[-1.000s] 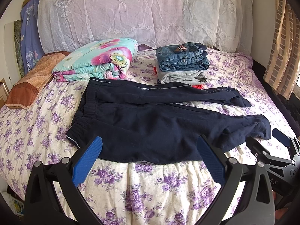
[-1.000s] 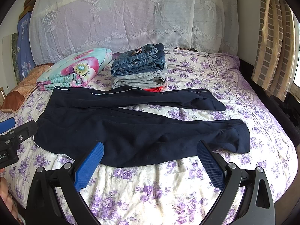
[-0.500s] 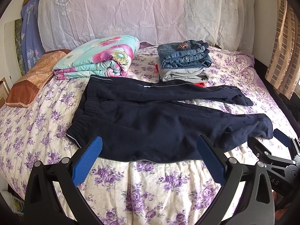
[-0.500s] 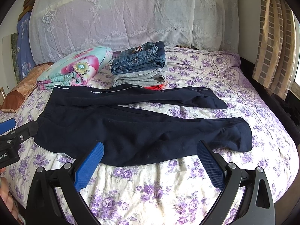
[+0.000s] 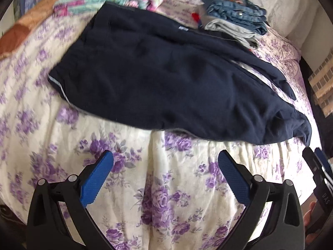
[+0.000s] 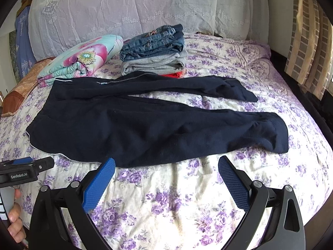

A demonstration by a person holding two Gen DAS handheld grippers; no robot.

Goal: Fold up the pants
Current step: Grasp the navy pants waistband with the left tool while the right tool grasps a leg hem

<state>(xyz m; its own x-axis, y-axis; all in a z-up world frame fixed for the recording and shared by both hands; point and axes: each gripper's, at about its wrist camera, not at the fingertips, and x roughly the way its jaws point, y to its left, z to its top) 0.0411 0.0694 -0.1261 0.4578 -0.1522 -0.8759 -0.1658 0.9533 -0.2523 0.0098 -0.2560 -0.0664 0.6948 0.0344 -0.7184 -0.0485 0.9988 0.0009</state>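
Dark navy pants [image 6: 145,125] lie flat on the floral bedspread [image 6: 177,204], waistband at the left, both legs running to the right, spread apart. They also show in the left wrist view [image 5: 166,79]. My left gripper [image 5: 165,173] is open and empty, low over the bedspread just in front of the pants' near edge. My right gripper [image 6: 166,177] is open and empty, just short of the pants' near edge. The left gripper also shows at the left edge of the right wrist view [image 6: 27,169].
A stack of folded jeans and grey pants [image 6: 154,52] sits behind the pants. A folded floral quilt [image 6: 83,60] and an orange pillow [image 6: 22,89] lie at the back left. A lace cover [image 6: 135,6] hangs behind. The bed's right edge [image 6: 308,104] drops off by a curtain [image 6: 308,41].
My left gripper has dropped and tilted down toward the bed, closer to the pants' near edge; its view is blurred. My right gripper has moved slightly forward. The pants lie unchanged.
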